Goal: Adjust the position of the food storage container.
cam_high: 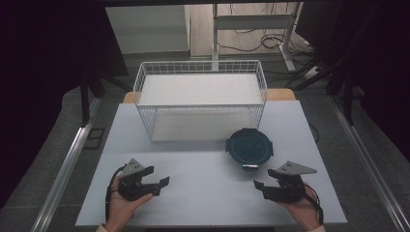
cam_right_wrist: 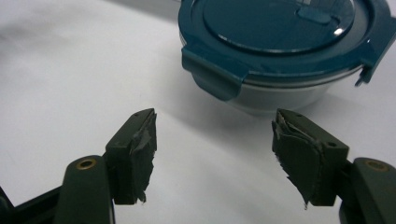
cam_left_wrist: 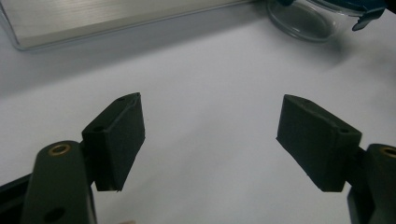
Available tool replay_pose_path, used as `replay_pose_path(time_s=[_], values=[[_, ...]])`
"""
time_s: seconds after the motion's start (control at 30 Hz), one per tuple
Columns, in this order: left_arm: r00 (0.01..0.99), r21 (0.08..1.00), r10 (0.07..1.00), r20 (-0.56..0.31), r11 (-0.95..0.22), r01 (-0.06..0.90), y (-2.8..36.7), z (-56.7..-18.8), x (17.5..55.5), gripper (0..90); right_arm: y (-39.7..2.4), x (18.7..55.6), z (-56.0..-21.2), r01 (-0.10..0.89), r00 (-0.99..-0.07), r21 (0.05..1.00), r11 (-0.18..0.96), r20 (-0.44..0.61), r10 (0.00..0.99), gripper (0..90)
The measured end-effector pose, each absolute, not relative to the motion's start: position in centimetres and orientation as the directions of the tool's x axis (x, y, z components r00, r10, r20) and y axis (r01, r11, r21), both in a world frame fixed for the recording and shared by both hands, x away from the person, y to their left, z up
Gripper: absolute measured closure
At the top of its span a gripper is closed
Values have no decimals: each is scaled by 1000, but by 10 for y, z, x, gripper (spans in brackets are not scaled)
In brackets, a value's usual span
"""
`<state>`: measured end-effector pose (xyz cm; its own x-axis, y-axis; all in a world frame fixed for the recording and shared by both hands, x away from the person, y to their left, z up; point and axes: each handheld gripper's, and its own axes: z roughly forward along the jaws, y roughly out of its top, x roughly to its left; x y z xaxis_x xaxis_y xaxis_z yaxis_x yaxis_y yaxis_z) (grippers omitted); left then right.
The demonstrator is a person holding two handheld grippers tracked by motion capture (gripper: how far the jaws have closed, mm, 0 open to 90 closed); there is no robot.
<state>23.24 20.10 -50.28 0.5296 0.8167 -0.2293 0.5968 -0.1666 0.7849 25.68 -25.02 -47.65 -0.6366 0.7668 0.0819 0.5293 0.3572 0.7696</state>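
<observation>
high view of a white table point(cam_high: 203, 193) with both handheld grippers resting near its front edge. the round container point(cam_high: 249, 148), clear-bodied with a dark teal clip-on lid, stands right of centre, just in front of the white wire basket point(cam_high: 200, 99) and apart from it. the right gripper point(cam_high: 261, 187) lies just in front of the container and a little to its right, jaws apart and empty; in the right gripper view the container point(cam_right_wrist: 285, 51) sits straight ahead beyond the open jaws, offset slightly to the right, one lid clip facing the camera. the left gripper point(cam_high: 158, 177) is well apart from the container, jaws likewise spread with nothing between them; in the left gripper view the container point(cam_left_wrist: 322, 16) appears far off at the upper right. being round, the container offers no long axis to align with. judged from this layout, the right hand is the nearer one, and a short forward reach would bring its jaws to either side of the container.
</observation>
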Motion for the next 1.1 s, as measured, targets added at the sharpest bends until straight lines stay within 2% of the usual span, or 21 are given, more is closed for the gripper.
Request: replay_pose_path(time_s=[0.4,0.9,1.1], values=[[528,788,820,-221,-170,592,199,-502,232,228,-255,262,-454,521,-636,777,354,77,768,347],[535,782,814,-225,-177,597,195,-505,231,226,-258,299,-429,539,-615,769,342,81,785,388],[531,783,818,-222,-176,597,197,-504,231,226,-260,316,-415,543,-607,759,359,60,793,472]])
